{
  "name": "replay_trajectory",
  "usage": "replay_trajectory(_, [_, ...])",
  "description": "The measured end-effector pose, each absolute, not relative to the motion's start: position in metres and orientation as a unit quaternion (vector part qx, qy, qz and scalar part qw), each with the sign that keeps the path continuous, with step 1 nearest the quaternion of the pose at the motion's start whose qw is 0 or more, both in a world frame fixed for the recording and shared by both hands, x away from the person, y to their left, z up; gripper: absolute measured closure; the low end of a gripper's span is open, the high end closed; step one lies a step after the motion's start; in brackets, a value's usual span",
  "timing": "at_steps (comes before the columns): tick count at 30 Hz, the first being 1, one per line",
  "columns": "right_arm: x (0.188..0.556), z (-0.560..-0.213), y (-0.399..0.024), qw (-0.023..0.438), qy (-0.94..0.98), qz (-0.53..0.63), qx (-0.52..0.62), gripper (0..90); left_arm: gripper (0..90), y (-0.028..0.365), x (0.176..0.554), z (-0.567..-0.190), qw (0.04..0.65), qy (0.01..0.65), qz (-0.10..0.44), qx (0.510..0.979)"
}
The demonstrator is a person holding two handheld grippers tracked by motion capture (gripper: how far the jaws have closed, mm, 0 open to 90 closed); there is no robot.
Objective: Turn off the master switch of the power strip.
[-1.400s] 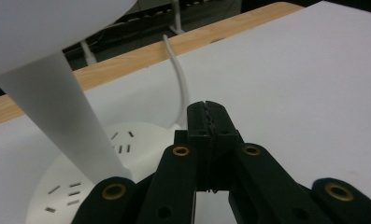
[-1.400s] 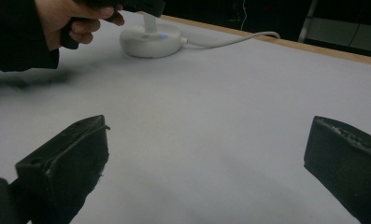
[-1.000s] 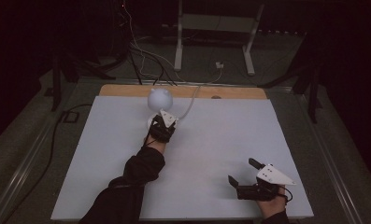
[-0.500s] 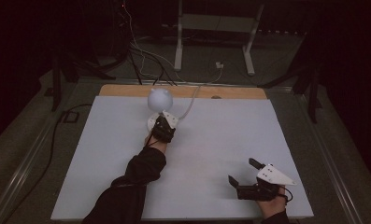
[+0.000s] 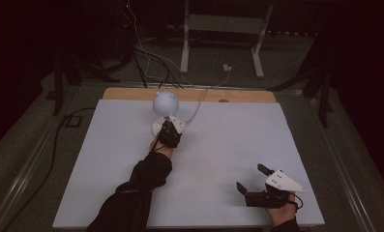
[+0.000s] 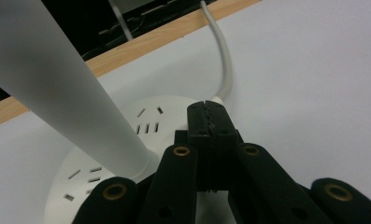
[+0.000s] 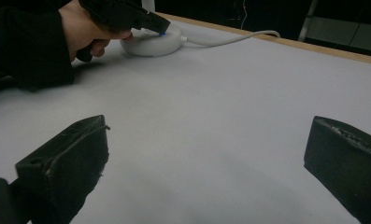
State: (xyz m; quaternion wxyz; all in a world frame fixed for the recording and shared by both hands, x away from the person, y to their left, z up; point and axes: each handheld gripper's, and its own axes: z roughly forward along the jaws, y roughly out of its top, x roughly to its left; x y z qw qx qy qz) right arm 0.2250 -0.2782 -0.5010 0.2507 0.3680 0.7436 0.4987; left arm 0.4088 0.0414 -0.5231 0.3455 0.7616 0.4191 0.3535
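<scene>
Where closed, empty left gripper (image 6: 206,112) jaws rest: white slotted round lamp base (image 6: 127,140), right gripper (image 7: 206,158) jaws wide, empty.

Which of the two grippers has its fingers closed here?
The left gripper, far up the table with its tip over the lamp base; its fingers meet with nothing between. The right gripper, near the front edge, is spread wide.

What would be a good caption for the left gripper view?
Shut left hand-held gripper pressing down on the round white lamp base, beside its slanted stem and white cable.
</scene>
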Motion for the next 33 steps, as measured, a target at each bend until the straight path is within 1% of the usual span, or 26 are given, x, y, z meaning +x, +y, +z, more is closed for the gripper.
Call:
replay_trajectory(6, [0.2249,-0.501,-0.2777,0.25,0.744,0.498,0.367,0.0,90.0,0.042,0.4107,-0.5223,0.343,0.414,0.348,0.769])
replay_trajectory(20, [0.2248,-0.5011,-0.2773,0.248,0.746,0.498,0.366,0.0,90.0,0.0403,0.4127,-0.5216,0.321,0.394,0.353,0.786])
replay_trajectory(25, [0.2248,-0.501,-0.2771,0.248,0.746,0.499,0.366,0.0,90.0,0.0406,0.4128,-0.5212,0.324,0.399,0.348,0.785])
replay_trajectory(33, [0.2245,-0.5011,-0.277,0.247,0.746,0.499,0.367,0.0,90.0,0.0391,0.4142,-0.5183,0.306,0.382,0.348,0.8])
